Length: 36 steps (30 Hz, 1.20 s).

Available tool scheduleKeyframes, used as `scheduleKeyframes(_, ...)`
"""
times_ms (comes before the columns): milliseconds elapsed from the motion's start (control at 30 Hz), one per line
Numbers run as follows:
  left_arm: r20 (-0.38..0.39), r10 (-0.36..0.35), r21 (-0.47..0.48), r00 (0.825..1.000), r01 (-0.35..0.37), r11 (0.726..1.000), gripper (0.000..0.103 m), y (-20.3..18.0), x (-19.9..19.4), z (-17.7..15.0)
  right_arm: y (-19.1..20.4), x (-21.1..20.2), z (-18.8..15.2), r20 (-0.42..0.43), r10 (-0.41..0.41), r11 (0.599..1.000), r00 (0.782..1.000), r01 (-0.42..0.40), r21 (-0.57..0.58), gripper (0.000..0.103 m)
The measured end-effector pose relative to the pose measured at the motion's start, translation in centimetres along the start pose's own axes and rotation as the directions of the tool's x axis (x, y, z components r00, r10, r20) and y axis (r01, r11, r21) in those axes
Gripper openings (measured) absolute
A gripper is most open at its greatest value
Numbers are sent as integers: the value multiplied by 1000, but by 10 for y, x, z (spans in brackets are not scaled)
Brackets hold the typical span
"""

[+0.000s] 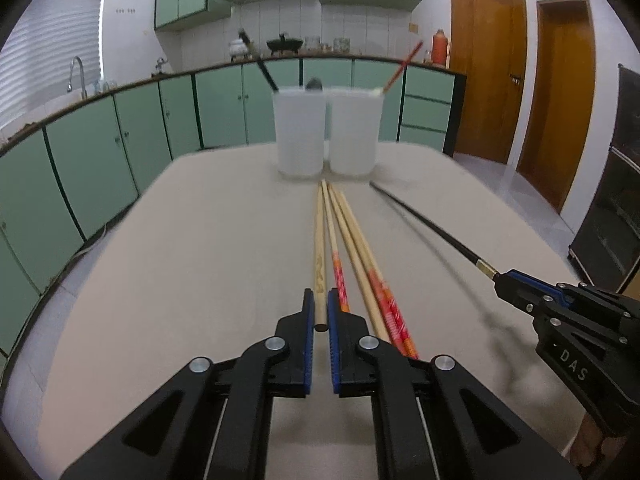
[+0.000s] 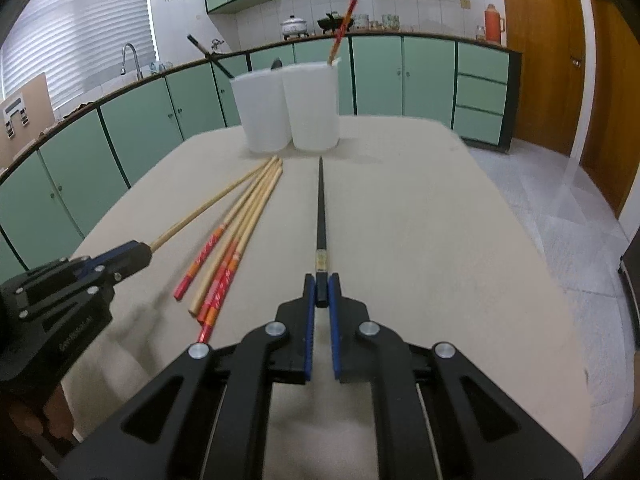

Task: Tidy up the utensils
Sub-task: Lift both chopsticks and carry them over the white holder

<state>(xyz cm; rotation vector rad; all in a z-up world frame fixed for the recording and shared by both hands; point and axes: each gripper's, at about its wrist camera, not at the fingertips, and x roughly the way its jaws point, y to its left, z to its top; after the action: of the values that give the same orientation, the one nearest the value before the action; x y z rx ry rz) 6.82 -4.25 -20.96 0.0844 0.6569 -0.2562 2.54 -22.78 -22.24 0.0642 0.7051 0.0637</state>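
Note:
My left gripper (image 1: 320, 305) is shut on the butt end of a plain wooden chopstick (image 1: 319, 256), which also shows in the right wrist view (image 2: 208, 208). My right gripper (image 2: 321, 289) is shut on the butt end of a black chopstick (image 2: 320, 204), seen at the right in the left wrist view (image 1: 432, 228). Several red-handled wooden chopsticks (image 1: 360, 256) lie on the table (image 1: 200, 240) between the two. Two white translucent cups (image 1: 298, 132) (image 1: 354, 130) stand at the far end; the left one holds a black chopstick and a spoon, the right one a red-handled chopstick.
The red-handled chopsticks (image 2: 236, 240) fan out left of my right gripper. The table's right edge drops to a tiled floor (image 2: 560, 240). Green kitchen cabinets (image 1: 100, 168) run behind and to the left.

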Motion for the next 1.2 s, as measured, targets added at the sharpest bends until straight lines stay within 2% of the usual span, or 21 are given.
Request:
scheduleKeyframes(333, 141, -19, -37, 990, 24, 999, 7, 9, -38, 41, -3, -31, 34, 84, 3, 1000, 996, -2, -10, 6)
scheduleKeyframes(633, 212, -32, -55, 977, 45, 997, 7, 18, -50, 79, -13, -52, 75, 120, 26, 1000, 992, -26, 0, 6)
scheduleKeyframes(800, 214, -49, -43, 976, 59, 997, 7, 21, -44, 107, -18, -59, 112, 136, 51, 999, 989, -51, 0, 6)
scheduleKeyframes(1000, 191, -57, -42, 980, 66, 997, 7, 28, -34, 138, -22, -51, 162, 102, 106, 994, 989, -107, -1, 6)
scheduleKeyframes(1200, 186, -58, -47, 981, 68, 997, 7, 33, -34, 160, -16, -47, 198, 84, 132, 991, 988, -129, -46, 6)
